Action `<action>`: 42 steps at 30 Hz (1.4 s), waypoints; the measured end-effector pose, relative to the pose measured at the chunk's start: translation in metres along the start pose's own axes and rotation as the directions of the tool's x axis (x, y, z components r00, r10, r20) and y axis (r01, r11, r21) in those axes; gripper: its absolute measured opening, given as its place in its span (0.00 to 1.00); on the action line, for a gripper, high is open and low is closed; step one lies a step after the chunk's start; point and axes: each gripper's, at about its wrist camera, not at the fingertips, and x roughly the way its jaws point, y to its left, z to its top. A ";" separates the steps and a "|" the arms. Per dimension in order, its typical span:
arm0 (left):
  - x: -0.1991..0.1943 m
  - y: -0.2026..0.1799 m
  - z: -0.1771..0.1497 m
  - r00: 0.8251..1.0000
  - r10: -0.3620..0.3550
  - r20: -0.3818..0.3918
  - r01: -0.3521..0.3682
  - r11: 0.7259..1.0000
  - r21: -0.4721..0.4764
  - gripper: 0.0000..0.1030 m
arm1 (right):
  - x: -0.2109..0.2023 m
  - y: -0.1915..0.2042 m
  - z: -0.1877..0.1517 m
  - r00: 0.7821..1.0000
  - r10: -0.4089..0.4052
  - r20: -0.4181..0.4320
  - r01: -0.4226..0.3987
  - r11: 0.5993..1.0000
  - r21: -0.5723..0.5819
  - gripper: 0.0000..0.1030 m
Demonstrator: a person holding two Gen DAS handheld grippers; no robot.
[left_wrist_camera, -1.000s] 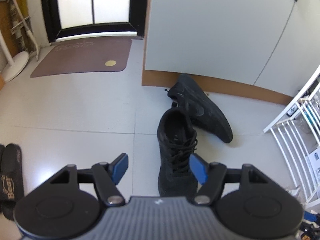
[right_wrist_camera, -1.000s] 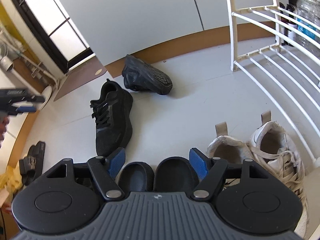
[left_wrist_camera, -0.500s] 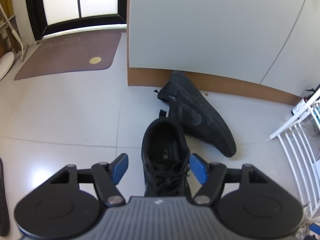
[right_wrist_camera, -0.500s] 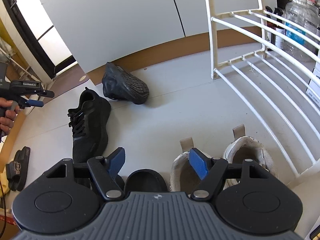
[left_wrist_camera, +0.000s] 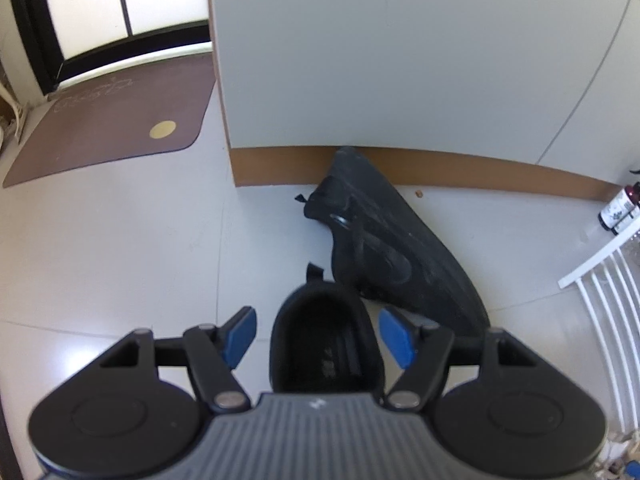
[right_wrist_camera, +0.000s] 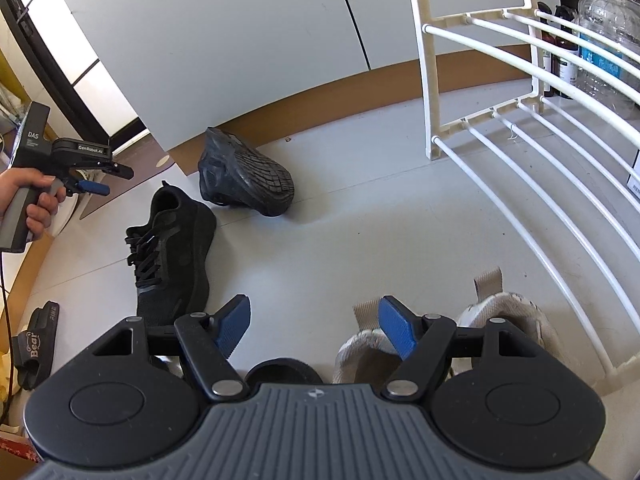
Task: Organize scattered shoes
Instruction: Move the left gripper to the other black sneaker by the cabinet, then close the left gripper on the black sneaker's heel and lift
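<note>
Left wrist view: upright black sneaker standing on floor tile, heel opening sitting between spread pads of left gripper, untouched; second black sneaker lying tipped against baseboard. Right gripper likewise gaping, holding nothing.

The left wrist view looks steeply down along its own fingers, close above the heel opening of an upright black sneaker, facing a white cabinet and a brown doormat. The right wrist view sits farther back, tilted less steeply, looking across the floor with a white rack on its right. Both views share the upright sneaker, a tipped black sneaker and the cabinet's base.
</note>
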 end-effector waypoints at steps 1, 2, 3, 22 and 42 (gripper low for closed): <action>0.004 0.002 0.003 1.000 -0.006 -0.001 0.006 1.000 -0.007 0.69 | 0.002 0.000 0.003 1.000 -0.009 0.000 0.009 1.000 -0.003 0.73; 0.008 0.005 0.007 1.000 -0.014 -0.002 0.014 1.000 -0.020 0.69 | 0.006 -0.001 0.007 1.000 -0.004 -0.001 0.004 1.000 -0.001 0.73; 0.011 0.008 0.010 1.000 -0.022 -0.002 0.021 0.999 -0.034 0.69 | 0.008 -0.002 0.008 1.000 -0.001 -0.002 0.001 1.000 0.003 0.73; 0.126 0.030 0.052 0.962 -0.255 -0.099 0.255 0.967 -0.009 0.67 | 0.052 -0.005 0.026 0.997 -0.080 0.007 0.080 0.997 0.016 0.73; 0.175 0.024 0.052 0.846 -0.481 -0.230 0.497 0.868 0.011 0.62 | 0.065 -0.006 0.026 0.996 -0.091 -0.027 0.090 0.996 -0.030 0.73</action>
